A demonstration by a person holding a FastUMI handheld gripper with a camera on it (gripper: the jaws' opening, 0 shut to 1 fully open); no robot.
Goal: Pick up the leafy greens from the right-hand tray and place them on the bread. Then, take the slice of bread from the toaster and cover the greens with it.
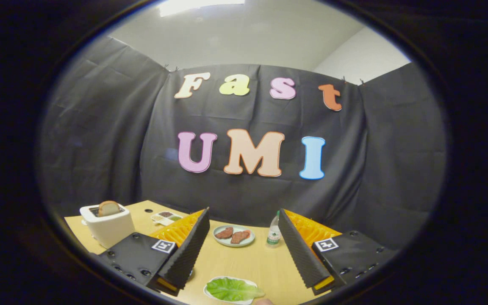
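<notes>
My tongs (244,258) stand wide apart at the bottom of the frame, holding nothing; bare tabletop (248,262) shows between the two fingers. Low in the frame, between the fingertips and a little nearer to me than they are, the greens (232,289) lie flat on a white tray (208,292) and touch neither finger. Something small and pale pokes in at the tray's lower right rim; I cannot tell what it is.

Beyond the fingers, near the middle of the frame, a plate (234,235) carries two brown pieces of meat (232,234) side by side. Just right of the plate, close to my right finger's far end, a small bottle (274,232) stands upright.

At lower left, past my left finger, a white toaster (107,224) sits on the tabletop with a slice of bread (108,208) sticking up out of its slot. Between toaster and plate, farther back, a small dish (166,217) holds bits I cannot make out.
</notes>
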